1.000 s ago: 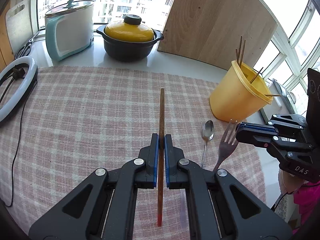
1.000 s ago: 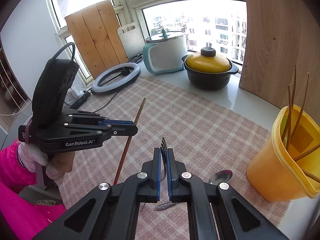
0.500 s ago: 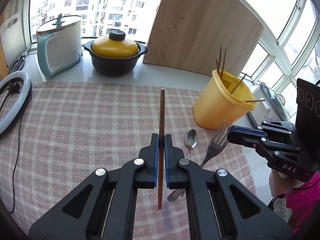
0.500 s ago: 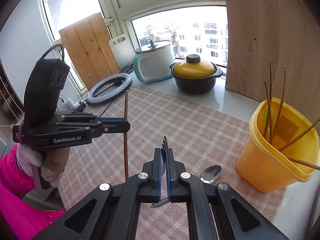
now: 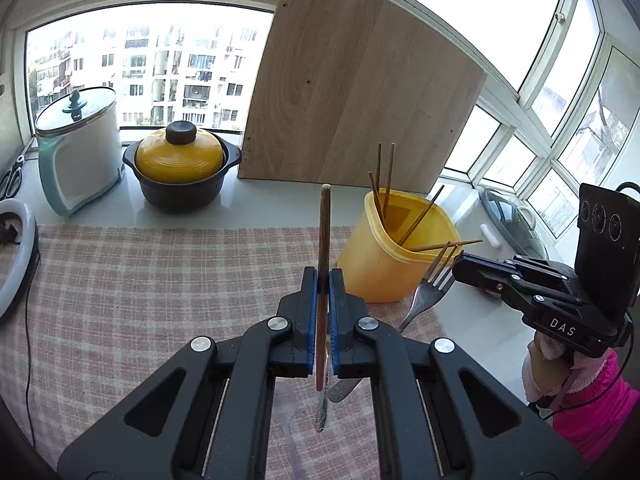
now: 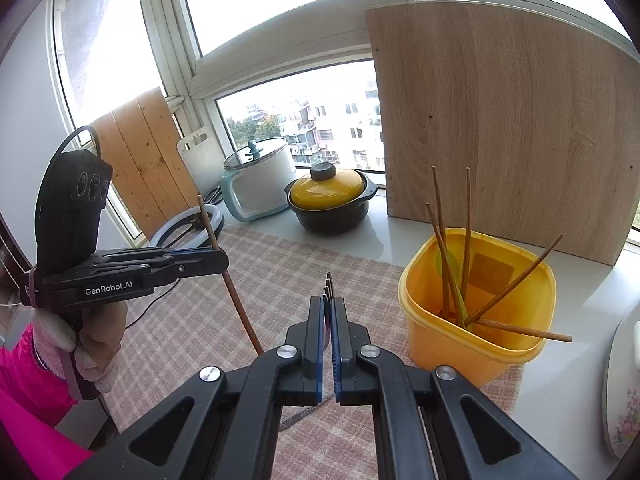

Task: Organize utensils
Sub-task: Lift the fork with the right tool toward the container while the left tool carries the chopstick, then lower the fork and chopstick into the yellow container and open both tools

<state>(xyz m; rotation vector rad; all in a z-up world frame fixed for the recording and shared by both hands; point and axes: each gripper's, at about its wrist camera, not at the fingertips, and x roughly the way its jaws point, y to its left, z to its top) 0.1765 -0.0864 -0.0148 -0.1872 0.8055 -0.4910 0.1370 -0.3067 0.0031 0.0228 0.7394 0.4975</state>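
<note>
Yellow tub (image 6: 476, 320) at the cloth's edge already holds several chopsticks (image 6: 464, 248). Left gripper (image 5: 323, 276) pinches one more chopstick (image 5: 323, 248), raised off the cloth; right gripper (image 6: 329, 304) pinches a fork (image 5: 430, 290) beside the tub. A spoon's handle (image 5: 321, 414) shows on the cloth. Left to do: drop both in, then the spoon.

yellow tub (image 5: 394, 256), pink checked cloth (image 5: 140, 280)

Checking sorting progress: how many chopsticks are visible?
6: five in the yellow container, one chopstick held in the left tongs. Others may lie hidden inside.
</note>
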